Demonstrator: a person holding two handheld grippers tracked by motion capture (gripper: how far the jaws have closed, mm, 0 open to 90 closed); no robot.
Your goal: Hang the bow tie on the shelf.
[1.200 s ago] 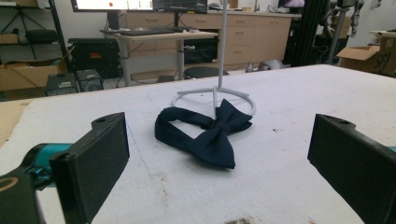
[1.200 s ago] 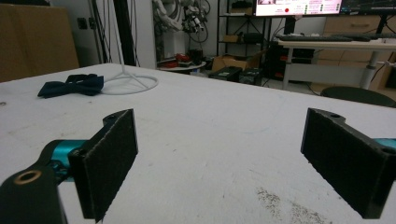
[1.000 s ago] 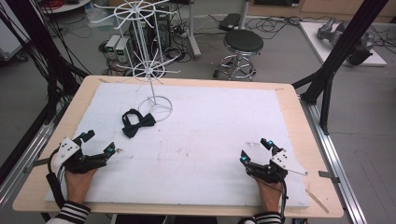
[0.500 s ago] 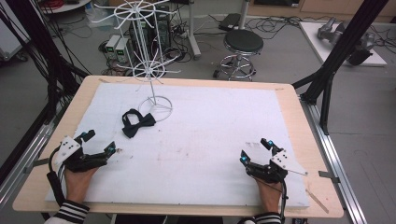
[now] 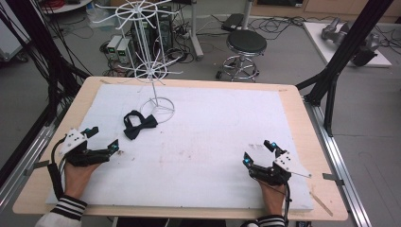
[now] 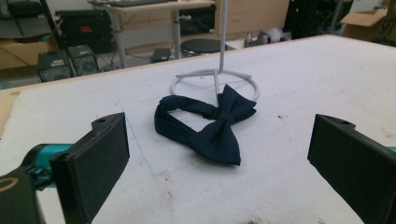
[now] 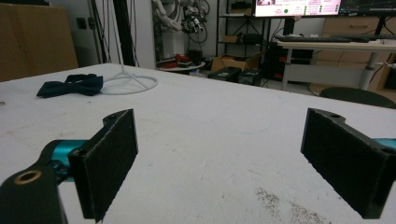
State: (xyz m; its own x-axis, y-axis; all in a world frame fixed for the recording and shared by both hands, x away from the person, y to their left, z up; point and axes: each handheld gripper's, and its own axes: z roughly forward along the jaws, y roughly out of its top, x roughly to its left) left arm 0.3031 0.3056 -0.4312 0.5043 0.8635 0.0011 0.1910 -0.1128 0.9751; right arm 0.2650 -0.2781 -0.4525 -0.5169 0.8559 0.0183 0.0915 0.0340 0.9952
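Note:
A dark navy bow tie (image 5: 139,124) lies flat on the white board (image 5: 213,142), touching the ring base of a white wire rack (image 5: 152,71). In the left gripper view the bow tie (image 6: 210,123) sits a short way ahead of the jaws, in front of the rack's base ring (image 6: 215,83). My left gripper (image 5: 101,138) rests open at the board's near left, nothing between its jaws. My right gripper (image 5: 258,152) rests open at the near right, far from the bow tie (image 7: 71,85) and the rack base (image 7: 130,84).
The white board covers a wooden table (image 5: 307,123) with bare wood at its edges. The rack's upper wire arms (image 5: 135,12) spread wide above the far left. Beyond the table stand a black stool (image 5: 246,45), black frame posts (image 5: 350,42) and floor cables.

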